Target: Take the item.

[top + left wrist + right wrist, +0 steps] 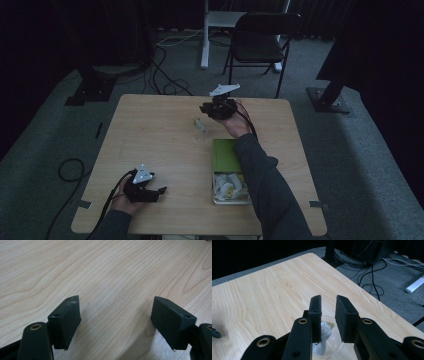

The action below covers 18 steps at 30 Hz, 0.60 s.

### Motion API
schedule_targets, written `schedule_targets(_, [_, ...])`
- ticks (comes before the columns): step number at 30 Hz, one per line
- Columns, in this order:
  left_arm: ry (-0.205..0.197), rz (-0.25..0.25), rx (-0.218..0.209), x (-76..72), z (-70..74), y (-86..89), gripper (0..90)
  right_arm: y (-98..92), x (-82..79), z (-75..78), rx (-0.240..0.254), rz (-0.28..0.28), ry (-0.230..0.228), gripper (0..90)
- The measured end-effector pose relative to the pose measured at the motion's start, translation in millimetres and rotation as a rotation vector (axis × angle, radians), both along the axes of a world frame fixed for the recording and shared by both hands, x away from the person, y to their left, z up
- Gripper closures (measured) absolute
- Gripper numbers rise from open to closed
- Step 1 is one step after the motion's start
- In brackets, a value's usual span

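A clear plastic cup [201,129] stands on the wooden table [150,130], a little beyond its middle. In the right gripper view the cup [332,346] lies just under the jaws, with a pale crumpled packet [324,336] inside it. My right gripper [328,300] hovers over the cup's rim, open by a narrow gap with nothing between the pads. From above, the right gripper [205,110] sits just behind the cup. My left gripper [161,192] rests near the front left edge. Its jaws [116,306] stand wide open over bare wood.
An open green box [225,155] holding several white packets lies under my right forearm, at the front right. Beyond the table stand a black chair [260,40] and a white desk leg [204,35]. Cables [165,75] trail on the carpet.
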<state>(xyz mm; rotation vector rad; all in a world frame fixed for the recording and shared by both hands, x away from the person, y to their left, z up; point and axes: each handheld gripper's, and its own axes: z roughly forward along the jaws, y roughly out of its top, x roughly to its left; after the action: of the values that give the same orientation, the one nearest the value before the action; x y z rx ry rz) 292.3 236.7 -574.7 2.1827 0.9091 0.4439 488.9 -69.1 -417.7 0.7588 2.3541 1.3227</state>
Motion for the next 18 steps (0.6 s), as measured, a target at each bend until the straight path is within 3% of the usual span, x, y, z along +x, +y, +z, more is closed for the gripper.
schedule_targets(11, [0.0,0.0,0.0,0.0,0.0,0.0,24.8,-14.7,-1.0,-2.8,-0.01,-0.017,0.014,76.0])
schedule_targets(18, [0.0,0.0,0.0,0.0,0.0,0.0,24.8,11.1,2.3,-18.8,-0.123,0.028,0.081,78.2])
